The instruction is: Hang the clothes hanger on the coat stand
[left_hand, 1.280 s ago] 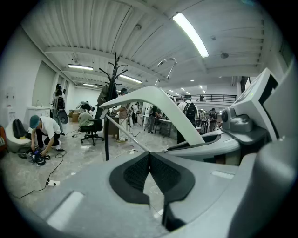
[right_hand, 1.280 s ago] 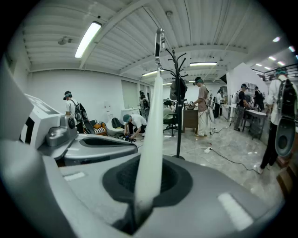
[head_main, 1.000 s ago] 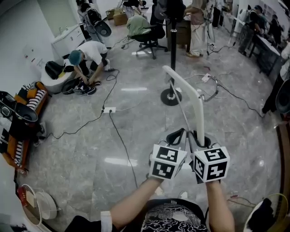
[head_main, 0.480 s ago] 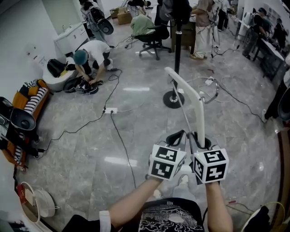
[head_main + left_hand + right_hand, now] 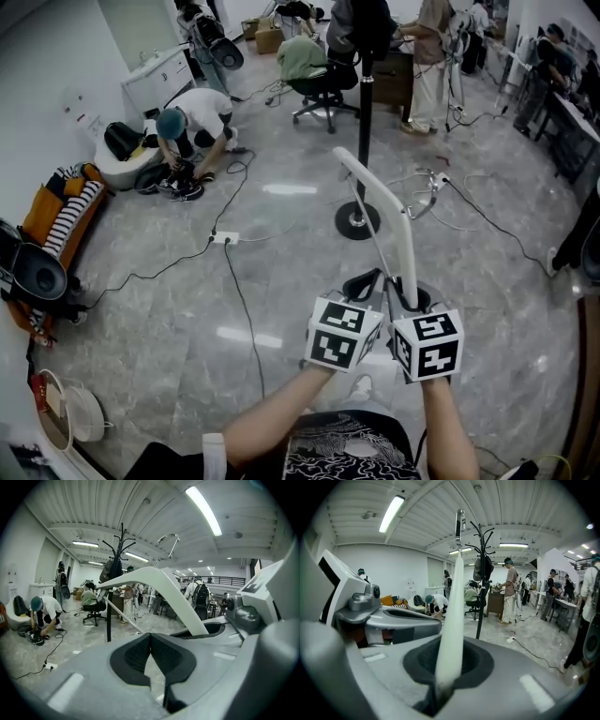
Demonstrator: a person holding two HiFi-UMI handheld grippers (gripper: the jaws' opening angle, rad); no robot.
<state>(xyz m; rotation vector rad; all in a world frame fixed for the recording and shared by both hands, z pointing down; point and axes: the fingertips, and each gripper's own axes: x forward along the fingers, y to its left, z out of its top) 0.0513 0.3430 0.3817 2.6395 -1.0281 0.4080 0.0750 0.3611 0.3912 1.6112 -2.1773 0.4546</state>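
Carrying stage, not yet hanging. Holding the clothes hanger (image 5: 394, 220) by the end of one white arm in the right tool (image 5: 413, 298), jaws clamped on that arm, with the rest slanting up and forward and the metal hook (image 5: 460, 524) at the far top. Keeping the left tool (image 5: 364, 281) pressed together on nothing, just beside the right one and apart from the hanger. Heading for the coat stand (image 5: 365, 122), which is ahead across the floor (image 5: 187, 309) and well apart from the hook. Next, probably calls for closing the remaining gap, then raising the hanger until the hook stands above one of the upper prongs (image 5: 483, 530), picking a free one clear of the dark thing (image 5: 482, 569) already hung there, and lowering the hook over it before letting the clamp go. Against the head view of a second ago: moved closer, with the stand's round base (image 5: 357, 221) lower in the picture and the pole larger; same clamp on the hanger, same side-by-side carry of both tools.
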